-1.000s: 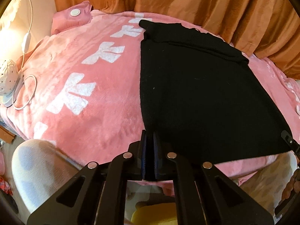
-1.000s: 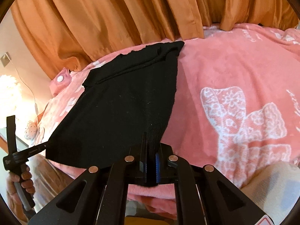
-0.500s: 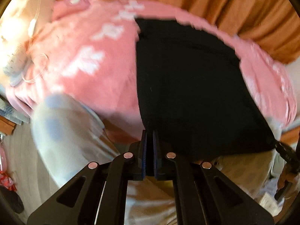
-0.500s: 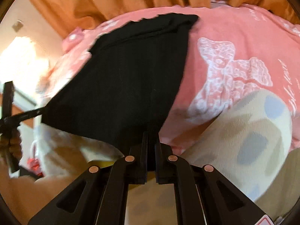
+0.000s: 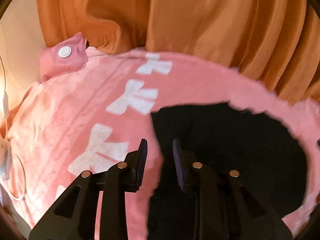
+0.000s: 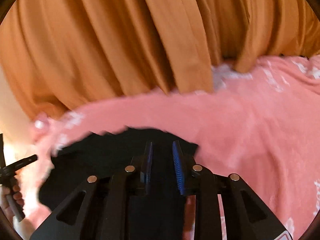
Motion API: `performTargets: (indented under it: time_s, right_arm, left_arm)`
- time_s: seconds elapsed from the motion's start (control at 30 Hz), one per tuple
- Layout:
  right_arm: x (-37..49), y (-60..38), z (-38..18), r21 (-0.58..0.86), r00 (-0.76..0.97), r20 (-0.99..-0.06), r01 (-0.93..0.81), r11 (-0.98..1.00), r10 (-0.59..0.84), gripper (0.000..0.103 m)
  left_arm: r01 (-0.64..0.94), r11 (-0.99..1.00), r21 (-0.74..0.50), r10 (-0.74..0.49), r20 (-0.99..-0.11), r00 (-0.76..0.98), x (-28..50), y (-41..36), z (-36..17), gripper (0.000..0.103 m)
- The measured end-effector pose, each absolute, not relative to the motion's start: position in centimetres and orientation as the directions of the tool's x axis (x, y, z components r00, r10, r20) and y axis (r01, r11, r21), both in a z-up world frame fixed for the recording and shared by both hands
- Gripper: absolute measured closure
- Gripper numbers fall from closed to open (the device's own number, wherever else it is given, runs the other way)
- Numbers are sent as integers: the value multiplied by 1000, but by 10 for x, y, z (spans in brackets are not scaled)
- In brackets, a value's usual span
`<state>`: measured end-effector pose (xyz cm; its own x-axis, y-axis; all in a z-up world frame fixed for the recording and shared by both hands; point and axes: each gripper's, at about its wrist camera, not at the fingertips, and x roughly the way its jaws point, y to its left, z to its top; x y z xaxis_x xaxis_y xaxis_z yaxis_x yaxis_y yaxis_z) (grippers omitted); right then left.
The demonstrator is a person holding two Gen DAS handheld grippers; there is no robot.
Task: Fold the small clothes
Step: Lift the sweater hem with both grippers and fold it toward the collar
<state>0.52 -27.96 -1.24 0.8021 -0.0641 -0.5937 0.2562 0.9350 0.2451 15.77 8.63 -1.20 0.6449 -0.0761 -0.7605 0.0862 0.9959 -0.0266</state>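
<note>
Fingers of both the left gripper (image 5: 160, 156) and right gripper (image 6: 163, 160) are opening, nothing pinched between them. Below lies the black garment (image 5: 230, 140) on the pink bed (image 5: 80, 110), toward its near edge: soft, light, limp knit, best pinched at corners.

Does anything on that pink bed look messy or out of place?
Nothing stands out. The black knit garment lies on the pink bow-print fleece blanket in front of the orange curtain. The pictures are blurred, so small creases cannot be judged.
</note>
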Motion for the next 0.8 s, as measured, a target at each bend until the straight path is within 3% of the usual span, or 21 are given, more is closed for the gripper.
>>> performTargets:
  time_s: [0.03,0.07,0.1,0.33,0.37,0.43,0.47,0.57,0.73,0.8]
  right_arm:
    - [1,-276,-15,232,805,-591,228,946,-49,74]
    - [-2,-272,-19,199,803,-594,213,956,-55,58]
    - [-5,-269,-24,174,801,-595,207,963,-65,45]
    - [25,-263,-67,139,713,-700,189,972,-39,44]
    - [27,-261,-69,138,706,-708,175,975,-27,46]
    - [29,-256,-69,128,706,-708,156,979,-19,66]
    - [29,-257,-67,144,704,-710,146,979,0,92]
    - [21,-258,-37,231,774,-631,116,966,58,94]
    - [1,-252,31,249,897,-435,39,968,76,99]
    - [12,-260,25,230,888,-458,76,970,39,99]
  left_arm:
    - [104,994,-27,-88,-757,647,151,87,-15,73]
    - [115,993,-24,-93,-759,644,146,88,-20,61]
    - [116,993,-23,-92,-761,642,143,88,-25,56]
    - [163,986,-37,-124,-820,559,163,62,-59,56]
    - [168,985,-33,-122,-825,553,167,57,-64,56]
    - [176,984,-14,-111,-825,554,170,51,-66,74]
    - [179,984,-9,-109,-822,558,170,50,-64,94]
    - [186,982,-42,-145,-797,586,169,55,-43,96]
    - [174,977,-123,-209,-709,673,167,70,14,96]
    - [150,984,-93,-172,-705,689,177,69,13,96]
